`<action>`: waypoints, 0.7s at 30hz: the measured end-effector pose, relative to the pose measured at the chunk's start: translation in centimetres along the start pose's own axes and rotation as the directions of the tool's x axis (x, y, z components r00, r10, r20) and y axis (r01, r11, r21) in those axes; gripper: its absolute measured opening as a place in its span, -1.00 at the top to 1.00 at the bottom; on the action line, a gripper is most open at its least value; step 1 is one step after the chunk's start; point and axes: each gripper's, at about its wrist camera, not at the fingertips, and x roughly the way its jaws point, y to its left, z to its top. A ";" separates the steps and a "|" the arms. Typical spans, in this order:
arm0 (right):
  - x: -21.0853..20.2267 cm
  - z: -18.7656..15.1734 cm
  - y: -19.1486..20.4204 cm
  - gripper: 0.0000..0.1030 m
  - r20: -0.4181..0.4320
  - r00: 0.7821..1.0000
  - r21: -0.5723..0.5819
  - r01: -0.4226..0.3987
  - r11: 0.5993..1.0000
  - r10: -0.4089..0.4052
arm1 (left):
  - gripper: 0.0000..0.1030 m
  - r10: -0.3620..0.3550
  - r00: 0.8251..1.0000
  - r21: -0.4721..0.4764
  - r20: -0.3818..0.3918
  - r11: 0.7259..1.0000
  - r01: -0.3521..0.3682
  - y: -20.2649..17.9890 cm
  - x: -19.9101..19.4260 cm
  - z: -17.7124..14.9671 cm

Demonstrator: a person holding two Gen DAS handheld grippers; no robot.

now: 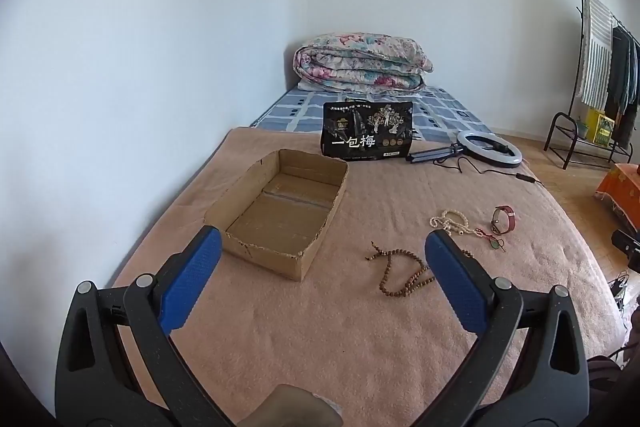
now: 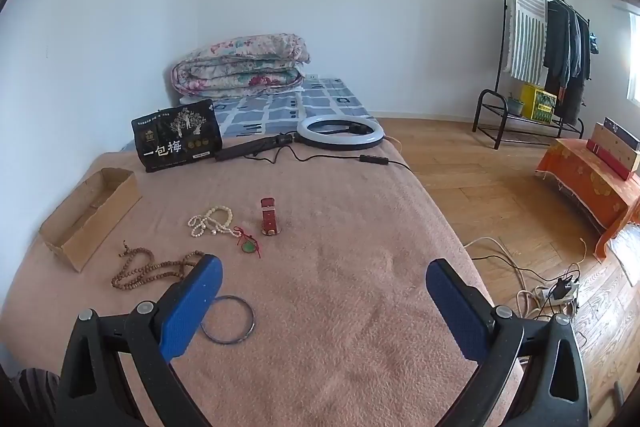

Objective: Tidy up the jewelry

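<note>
An open cardboard box (image 1: 280,211) lies on the pink blanket (image 1: 340,327), left of centre; it also shows at the left in the right wrist view (image 2: 84,223). A brown bead string (image 1: 400,271) (image 2: 148,269), a white bead necklace (image 1: 450,221) (image 2: 212,221), a green pendant on red cord (image 2: 248,245) and a red watch (image 1: 505,219) (image 2: 270,217) lie right of the box. A thin metal bangle (image 2: 228,319) lies by my right gripper's left finger. My left gripper (image 1: 323,251) and right gripper (image 2: 324,279) are open and empty above the blanket.
A black snack bag (image 1: 366,137) and a ring light (image 1: 490,149) with its cable lie behind the jewelry. A folded quilt (image 1: 360,63) sits at the bed's far end. The wall runs along the left. A clothes rack (image 2: 536,39) and cables (image 2: 552,291) are on the floor at the right.
</note>
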 end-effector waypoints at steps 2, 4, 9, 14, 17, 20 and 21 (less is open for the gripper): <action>0.0 0.0 0.1 -0.99 0.002 1.000 -0.002 0.003 1.000 -0.003 | -1.00 -0.004 1.000 0.008 -0.001 1.000 0.004 -0.2 -0.1 0.0; -0.1 -0.1 0.2 -0.99 0.003 1.000 -0.004 0.003 1.000 -0.003 | -1.00 -0.009 1.000 0.008 0.000 1.000 0.009 -0.1 0.3 0.0; 0.0 -0.1 0.3 -0.99 -0.002 1.000 -0.007 -0.004 1.000 0.004 | -1.00 -0.013 1.000 0.008 0.004 1.000 0.013 0.0 0.3 0.1; 0.1 -0.2 0.5 -0.99 -0.008 1.000 -0.009 -0.012 1.000 0.012 | -1.00 -0.021 1.000 -0.002 -0.010 1.000 0.021 0.1 0.8 -0.1; 0.2 -0.2 0.6 -0.99 -0.011 1.000 -0.011 -0.016 1.000 0.016 | -1.00 -0.018 1.000 -0.002 -0.012 1.000 0.018 0.3 0.9 -0.1; 0.3 -0.3 0.8 -0.99 -0.012 1.000 -0.016 -0.017 1.000 0.016 | -1.00 -0.020 1.000 -0.002 -0.011 1.000 0.020 0.3 1.0 -0.1; 0.3 -0.3 0.8 -0.99 -0.013 1.000 -0.018 -0.015 1.000 0.015 | -1.00 -0.020 1.000 -0.004 -0.009 1.000 0.020 0.3 1.0 -0.1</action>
